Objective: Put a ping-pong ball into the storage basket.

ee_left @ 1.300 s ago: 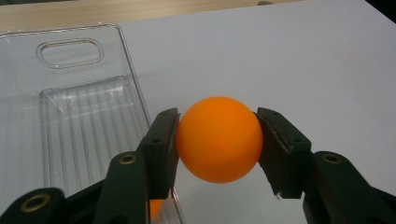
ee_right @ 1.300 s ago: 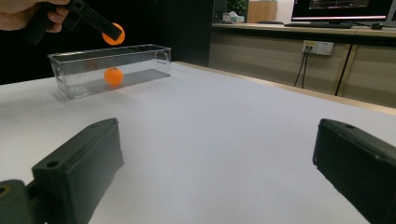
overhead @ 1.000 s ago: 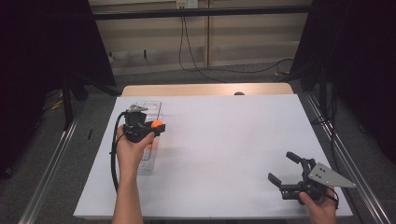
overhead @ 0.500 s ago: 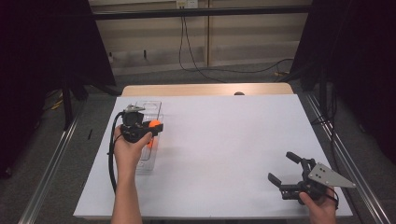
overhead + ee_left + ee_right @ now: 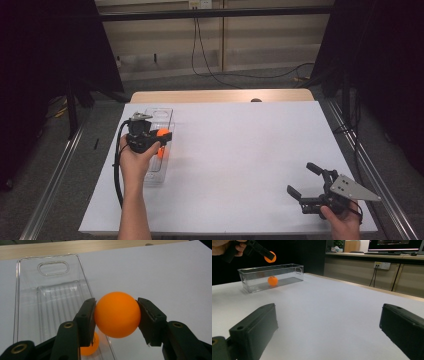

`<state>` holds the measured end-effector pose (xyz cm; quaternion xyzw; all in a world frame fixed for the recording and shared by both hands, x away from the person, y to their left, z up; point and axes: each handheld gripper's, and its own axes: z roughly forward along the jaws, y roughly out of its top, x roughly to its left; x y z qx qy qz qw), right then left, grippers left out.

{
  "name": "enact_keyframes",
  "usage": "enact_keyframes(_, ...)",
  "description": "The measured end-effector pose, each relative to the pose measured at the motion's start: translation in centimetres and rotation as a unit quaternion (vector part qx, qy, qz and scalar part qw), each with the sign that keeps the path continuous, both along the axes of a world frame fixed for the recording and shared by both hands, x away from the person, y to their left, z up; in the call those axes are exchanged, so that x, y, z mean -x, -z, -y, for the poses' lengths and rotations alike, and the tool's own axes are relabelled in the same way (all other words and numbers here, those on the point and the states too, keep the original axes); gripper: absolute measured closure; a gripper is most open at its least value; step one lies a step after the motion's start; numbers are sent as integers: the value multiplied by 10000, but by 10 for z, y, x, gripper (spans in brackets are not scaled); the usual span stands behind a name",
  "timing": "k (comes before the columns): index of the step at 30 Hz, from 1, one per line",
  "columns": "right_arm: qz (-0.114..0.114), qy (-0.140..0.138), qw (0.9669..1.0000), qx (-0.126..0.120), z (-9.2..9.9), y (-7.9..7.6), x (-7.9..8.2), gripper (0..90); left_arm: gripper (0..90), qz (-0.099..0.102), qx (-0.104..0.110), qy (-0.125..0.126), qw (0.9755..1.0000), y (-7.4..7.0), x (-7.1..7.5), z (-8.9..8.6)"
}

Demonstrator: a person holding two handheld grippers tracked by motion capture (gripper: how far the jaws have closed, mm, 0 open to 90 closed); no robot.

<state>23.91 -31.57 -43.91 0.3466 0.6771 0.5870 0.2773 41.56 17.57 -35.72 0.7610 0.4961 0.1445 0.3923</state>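
Where the table's near edge meets the person's right hand (image 5: 345,220), right gripper (image 5: 307,181) resting low on the white table (image 5: 240,150), jaws spread wide with nothing between them, grey three-cornered plate on top pointing toward the right edge. Seen along its own jaws in the right gripper view, two black pads (image 5: 253,332) standing far apart over bare white surface. Farther up the left side, left hand (image 5: 134,161) wrapped around the left gripper (image 5: 116,315), cable looping down beside the forearm. Jaws closed on an orange ball (image 5: 117,314), one pad pressed to each side of it, ball lifted clear of the table and hanging over the right wall of a clear plastic box (image 5: 27,305). Box long and narrow, lying lengthwise near the table's left edge, ribbed floor and a slot handle at its far end. Inside, resting on the floor near the close end, a second orange ball (image 5: 272,280), partly hidden behind the left pad in the left gripper view. Well apart from the right gripper, both balls and the box. Beyond the white surface, a strip of wooden tabletop (image 5: 220,95), then a pale wall with a hanging cable (image 5: 200,50).
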Motion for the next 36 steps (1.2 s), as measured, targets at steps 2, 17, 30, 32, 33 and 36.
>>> enact_keyframes(2,4,-3,10000,3,0,0,0,9,509,18,-12,-32,10000,0,0,-1)
enact_keyframes(17,-1,-2,10000,4,0,0,0,10,509,41,-38,-175,9998,2,1,-11)
enact_keyframes(30,7,-12,10000,7,0,0,0,10,509,55,-72,-292,9995,5,0,-18)
enact_keyframes(32,11,-7,10000,4,0,0,0,9,509,55,-79,-327,9994,6,0,-19)
enact_keyframes(33,12,-8,10000,4,0,0,0,9,509,51,-89,-329,9994,6,0,-19)
enact_keyframes(36,7,-7,10000,3,0,0,0,10,509,45,-90,-353,9993,7,0,-20)
